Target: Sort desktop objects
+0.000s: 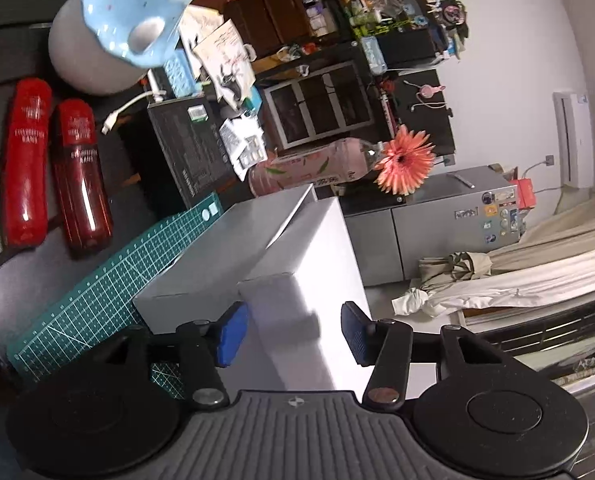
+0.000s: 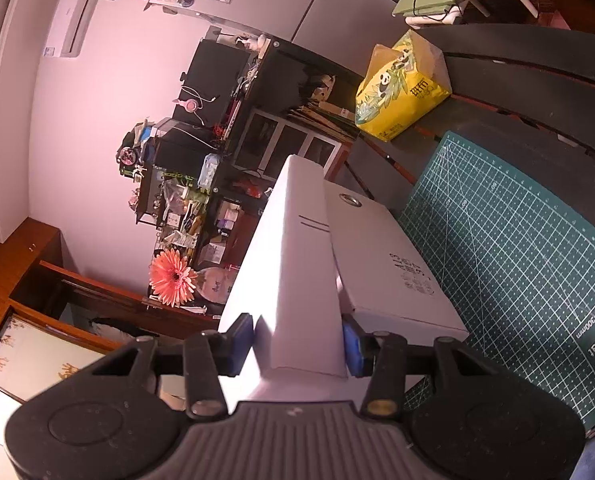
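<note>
White box (image 2: 293,280) is being pinched by right gripper (image 2: 299,342); left gripper (image 1: 293,332) is standing spread, pads off it. Advice: keep right pinch steady, lower flat by cutting mat (image 2: 517,248).

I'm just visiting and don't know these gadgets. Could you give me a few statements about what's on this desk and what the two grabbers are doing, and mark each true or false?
1. The right gripper has its jaws closed on a white box. True.
2. The left gripper squeezes the white box tightly. False: one pad stands clear of the box, so the jaws are open around it.
3. Two red bottles lie side by side on the desk. True.
4. The cutting mat is red. False: it is green with a white grid.
5. A pink flower sticks out of a bottle. True.
6. The tissue pack is blue. False: it is yellow.
</note>
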`<act>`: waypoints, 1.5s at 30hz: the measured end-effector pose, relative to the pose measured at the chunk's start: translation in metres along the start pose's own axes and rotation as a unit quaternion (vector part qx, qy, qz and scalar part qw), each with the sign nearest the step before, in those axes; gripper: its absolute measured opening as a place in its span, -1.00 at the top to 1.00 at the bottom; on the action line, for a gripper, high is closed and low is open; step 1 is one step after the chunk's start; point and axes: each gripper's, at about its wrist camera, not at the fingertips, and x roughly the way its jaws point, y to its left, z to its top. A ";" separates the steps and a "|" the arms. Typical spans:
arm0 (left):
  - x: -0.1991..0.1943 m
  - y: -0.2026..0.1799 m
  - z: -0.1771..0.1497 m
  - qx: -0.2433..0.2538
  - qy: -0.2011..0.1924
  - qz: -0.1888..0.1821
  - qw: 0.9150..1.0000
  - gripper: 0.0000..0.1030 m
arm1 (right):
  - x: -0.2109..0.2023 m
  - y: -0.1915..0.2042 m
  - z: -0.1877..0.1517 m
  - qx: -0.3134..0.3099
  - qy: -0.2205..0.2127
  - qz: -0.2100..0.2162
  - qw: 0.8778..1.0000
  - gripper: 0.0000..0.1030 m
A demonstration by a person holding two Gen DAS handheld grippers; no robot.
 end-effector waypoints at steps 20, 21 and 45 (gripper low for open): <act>0.007 -0.029 0.038 0.139 -0.031 0.025 0.989 0.49 | -0.001 0.000 0.003 -0.002 -0.002 -0.003 1.000 0.11; 0.011 -0.027 0.037 0.138 -0.024 0.026 0.990 0.55 | 0.000 0.000 0.003 -0.002 -0.002 -0.003 1.000 0.11; 0.022 -0.029 0.021 0.180 0.001 0.047 0.982 0.71 | -0.005 0.005 0.004 -0.022 -0.014 -0.019 0.999 0.08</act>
